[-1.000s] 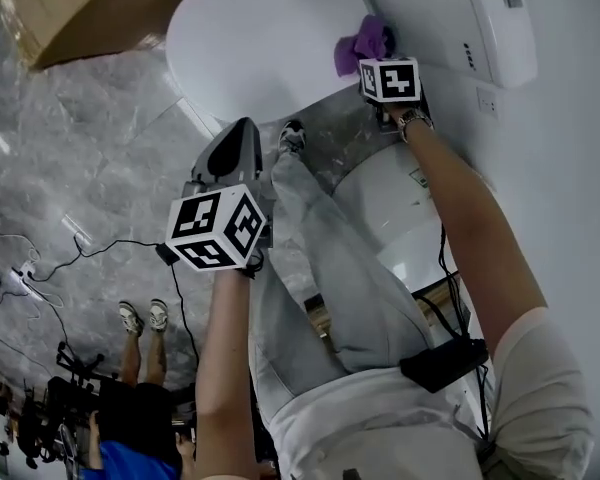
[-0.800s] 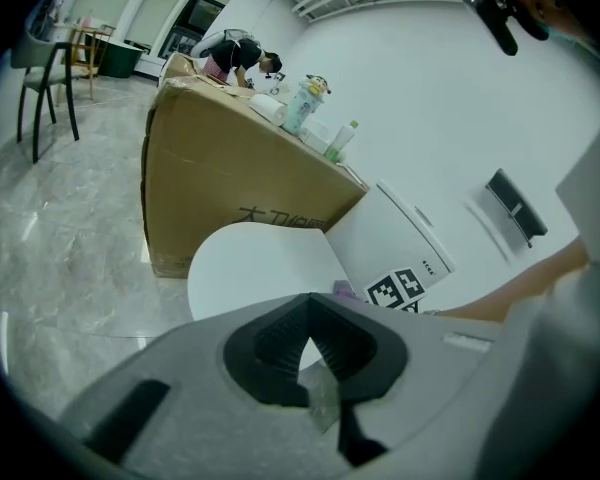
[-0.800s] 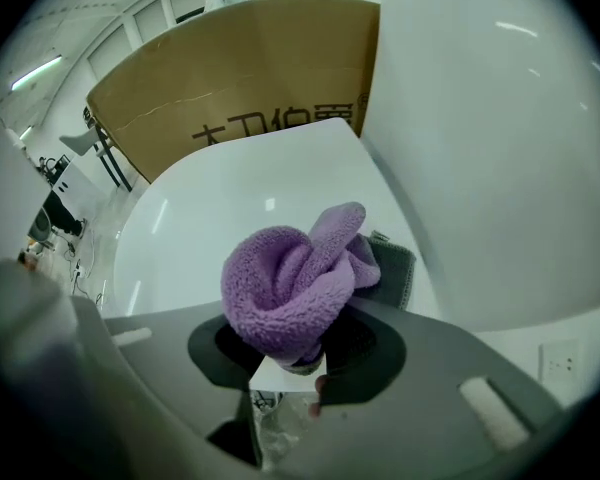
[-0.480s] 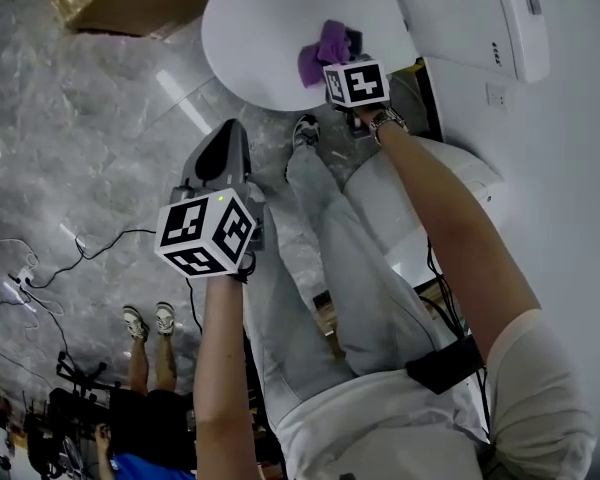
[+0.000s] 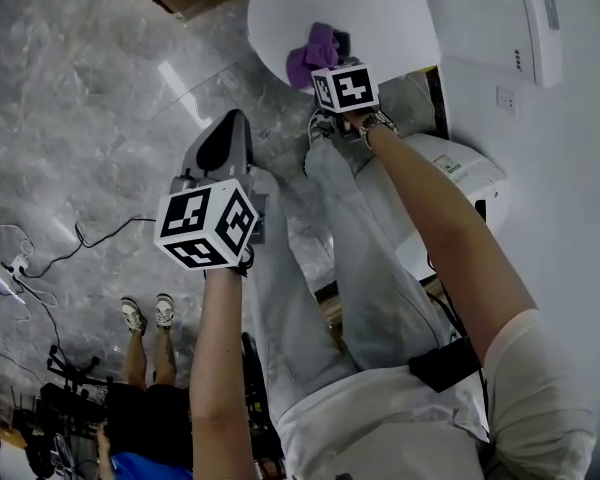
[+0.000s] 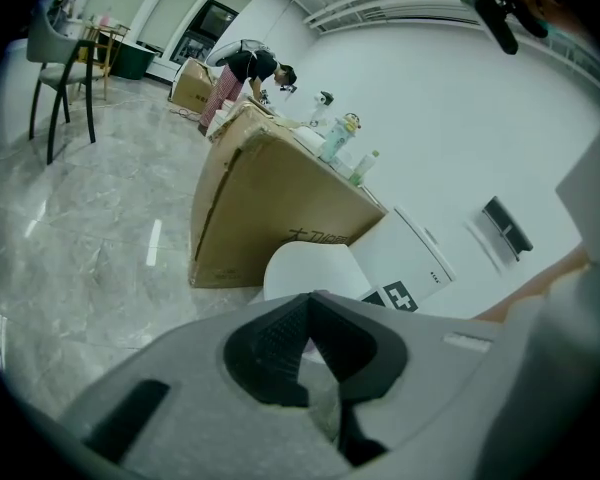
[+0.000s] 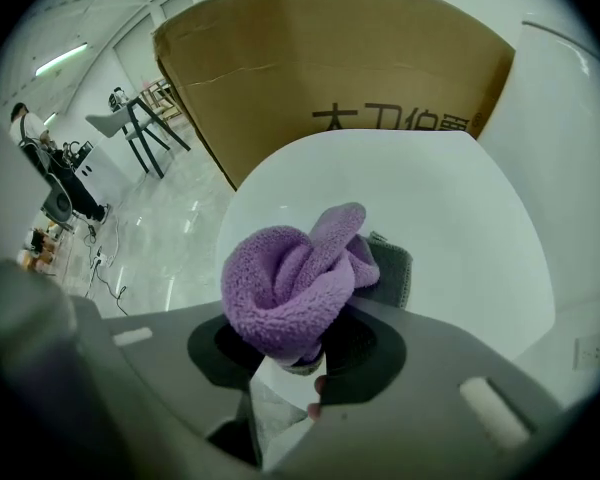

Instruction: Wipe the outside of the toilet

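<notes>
Though wadded into a tight knot, surely soft, light and limp once let loose: a purple cloth [image 7: 295, 273], fluffy like terry, likely to squash flat under pressure and to drag rather than skate over a dry glazed surface. Best taken by the bunched middle, as here, leaving a loose loop free in front for wiping. Gripped by the right gripper [image 7: 295, 353], its 2 jaws closed on the lower part of the wad, kept apart only by the fabric's thickness, the rest bulging out past the tips. Poised over the white lid [image 7: 430, 218] of the toilet [image 5: 380, 8], toward 1 edge of it in the head view; no telling from either view whether pressed against the lid or just clear of it. Nothing to grasp on the toilet itself: hard, glossy, fixed, probably slick, asking only for steady pressure across the lid and the boxy white rear unit [image 6: 410, 253]. Beyond the lid, a big cardboard box [image 7: 330, 68] on the grey marble floor [image 5: 80, 118]. On the other side, the left gripper [image 6: 306, 330]: jaws shut together on nothing, hanging over the floor well apart from the toilet, aimed toward lid and box. To judge from this, lid wiping in hand, with the rear unit and lower outside apparently yet to do.
</notes>
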Demonstrator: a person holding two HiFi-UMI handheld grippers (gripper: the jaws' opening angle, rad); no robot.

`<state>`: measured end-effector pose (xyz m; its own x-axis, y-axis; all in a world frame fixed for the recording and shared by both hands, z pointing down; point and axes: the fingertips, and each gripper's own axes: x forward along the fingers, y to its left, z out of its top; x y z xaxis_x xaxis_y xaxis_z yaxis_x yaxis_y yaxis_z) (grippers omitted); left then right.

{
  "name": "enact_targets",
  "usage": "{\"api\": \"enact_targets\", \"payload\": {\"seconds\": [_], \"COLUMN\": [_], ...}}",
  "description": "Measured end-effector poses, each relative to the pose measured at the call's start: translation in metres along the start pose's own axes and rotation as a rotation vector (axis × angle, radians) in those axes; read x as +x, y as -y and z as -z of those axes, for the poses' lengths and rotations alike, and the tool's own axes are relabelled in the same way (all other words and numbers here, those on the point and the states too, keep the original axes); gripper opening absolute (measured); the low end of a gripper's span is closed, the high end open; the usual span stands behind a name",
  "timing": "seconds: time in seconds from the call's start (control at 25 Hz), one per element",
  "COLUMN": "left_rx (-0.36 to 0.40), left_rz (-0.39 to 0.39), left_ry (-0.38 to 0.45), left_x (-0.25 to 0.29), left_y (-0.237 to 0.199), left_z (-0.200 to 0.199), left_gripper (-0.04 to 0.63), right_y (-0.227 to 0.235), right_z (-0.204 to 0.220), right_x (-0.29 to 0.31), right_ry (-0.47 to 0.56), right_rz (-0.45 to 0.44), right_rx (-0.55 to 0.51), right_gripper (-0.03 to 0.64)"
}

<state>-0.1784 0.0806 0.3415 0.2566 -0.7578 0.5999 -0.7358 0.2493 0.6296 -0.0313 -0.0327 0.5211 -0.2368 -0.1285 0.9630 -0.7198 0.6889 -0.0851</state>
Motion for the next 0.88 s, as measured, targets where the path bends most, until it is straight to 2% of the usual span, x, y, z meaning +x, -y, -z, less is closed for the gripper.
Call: {"api": "enact_targets", "payload": {"seconds": [0.2,0.36,0.56,0.72,0.88], "left_rx": [-0.017,-0.033,-0.069,-0.045,-0.052], "left_rz": [-0.029,-0.071,-0.088,-0.06,-0.037], "left_ry": [0.013,0.027,0.049,0.045,0.048], "left_x": [-0.013,-0.012,0.003,0.028,0.059], "left_y": [-0.018,-0.022,0.004,0.054,0.106], "left_z": [0.008,0.015,0.022,0.028,0.037], "left_gripper": [0.005,0.005,0.005,0.005,0.005], "right_y": [-0.04,-0.054,-0.055,-0.016,0.065], "right_z": [-0.005,-0.008,-0.006,0.006,0.02], "right_x": [0.007,0.007,-0.007,-0.028,-0.049], "right_ry": [0.036,0.049,0.07,0.086,0.088], "right_rz": [-0.045,-0.093,-0.186,-0.195,-0.137], "right_rx": [-0.053,-0.093,-0.135,-0.158,-0.145], "right_gripper": [0.126,0.126,0.126,0.127,0.127]}}
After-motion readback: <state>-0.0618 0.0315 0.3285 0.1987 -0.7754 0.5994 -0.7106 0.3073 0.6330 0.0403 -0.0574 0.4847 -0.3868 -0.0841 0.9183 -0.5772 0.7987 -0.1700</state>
